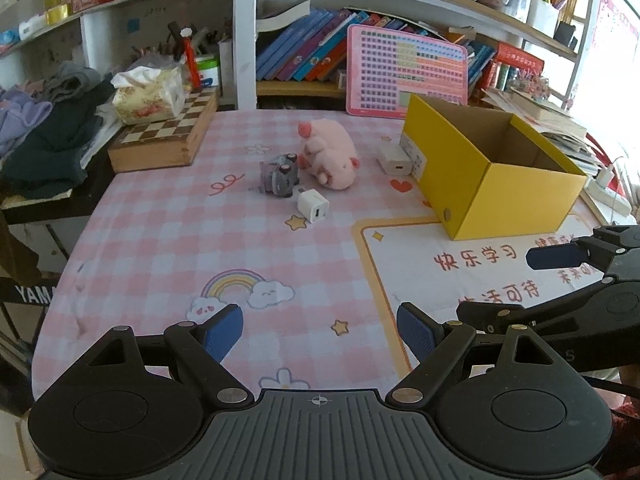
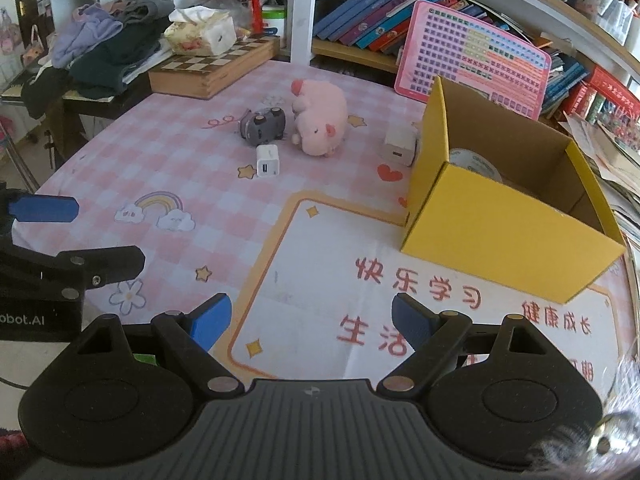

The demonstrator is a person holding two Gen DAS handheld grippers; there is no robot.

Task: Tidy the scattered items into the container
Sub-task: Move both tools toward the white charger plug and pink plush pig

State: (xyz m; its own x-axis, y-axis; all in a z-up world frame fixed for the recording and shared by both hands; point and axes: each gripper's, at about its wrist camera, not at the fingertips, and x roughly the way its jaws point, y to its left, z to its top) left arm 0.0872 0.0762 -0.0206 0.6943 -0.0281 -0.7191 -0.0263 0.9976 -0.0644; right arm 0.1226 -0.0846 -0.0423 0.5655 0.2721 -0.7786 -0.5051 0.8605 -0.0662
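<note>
On the desk (image 1: pixel 160 240), from the left: a grey toy (image 1: pixel 279 174), a white charger (image 1: pixel 313 205) just in front of it, a pink pig (image 1: pixel 330 152) touching the toy, a second charger (image 1: pixel 395 161) hard against the yellow box (image 1: pixel 496 192), which already holds a tape roll (image 2: pixel 474 163). The left gripper (image 1: pixel 320 334) and right gripper (image 2: pixel 310 326) both hang low over the near edge, jaws apart, empty. Risks as I judge them: grabbing the toy could drag the pig or knock the charger; the second charger leaves little finger room beside the box wall. The cloth reads "快乐学习"; the left gripper's body shows "obot.AI".
</note>
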